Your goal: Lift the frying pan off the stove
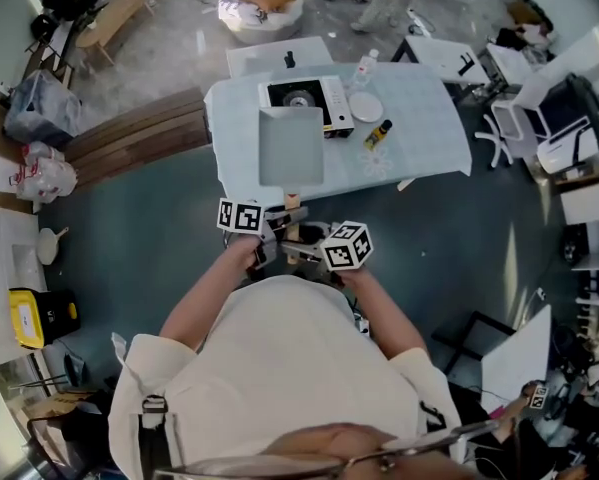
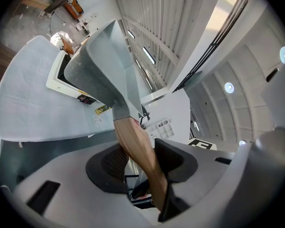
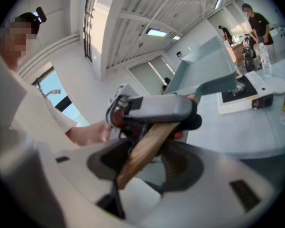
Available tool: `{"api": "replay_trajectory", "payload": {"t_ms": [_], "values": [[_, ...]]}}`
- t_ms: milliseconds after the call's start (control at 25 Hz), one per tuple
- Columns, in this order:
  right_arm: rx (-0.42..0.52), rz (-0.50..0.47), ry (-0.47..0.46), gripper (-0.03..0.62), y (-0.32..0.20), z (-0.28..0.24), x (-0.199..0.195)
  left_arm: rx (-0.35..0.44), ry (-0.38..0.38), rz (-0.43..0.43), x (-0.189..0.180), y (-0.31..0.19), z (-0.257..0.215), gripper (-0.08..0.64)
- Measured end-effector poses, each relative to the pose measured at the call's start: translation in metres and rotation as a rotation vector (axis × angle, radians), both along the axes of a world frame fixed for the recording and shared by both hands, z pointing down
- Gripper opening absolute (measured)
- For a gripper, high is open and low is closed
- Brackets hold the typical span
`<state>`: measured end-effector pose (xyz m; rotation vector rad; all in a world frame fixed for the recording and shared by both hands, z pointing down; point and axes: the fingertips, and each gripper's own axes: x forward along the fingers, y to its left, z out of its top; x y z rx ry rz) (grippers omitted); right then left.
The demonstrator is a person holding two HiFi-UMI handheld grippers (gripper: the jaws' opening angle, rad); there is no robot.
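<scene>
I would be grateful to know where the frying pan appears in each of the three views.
Head view: frying pan at the centre, a grey square.
Left gripper view: upper left of centre, its wooden handle running down between the jaws.
Right gripper view: upper right.
Shared landmark: the stove, just beyond the pan.

We see bare tablecloth [image 1: 237, 133] at 9 o'clock of the induction stove [image 1: 304, 96], free to pass. At its 3 o'clock a white plate [image 1: 366, 107], a yellow bottle [image 1: 378, 134] and a clear water bottle [image 1: 364, 69] crowd the way. The frying pan [image 1: 291, 148] at 6 o'clock blocks the near approach.
</scene>
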<state>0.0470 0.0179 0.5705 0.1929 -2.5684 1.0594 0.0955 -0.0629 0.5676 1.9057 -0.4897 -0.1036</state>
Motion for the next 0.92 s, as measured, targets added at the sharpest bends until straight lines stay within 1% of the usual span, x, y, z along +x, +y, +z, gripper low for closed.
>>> {"api": "replay_trajectory", "payload": {"t_ms": [600,920], "values": [[0.015,-0.004,0.001,0.236,0.0039,0.0009,-0.0041,0.016,-0.017,0.004,-0.0040,0.0039,0.0003,0.196],[0.013,-0.002,0.001,0.236,-0.0004,0.0007,-0.0054,0.011,-0.021,0.008,-0.0049,-0.0006,0.0010,0.196]]}}
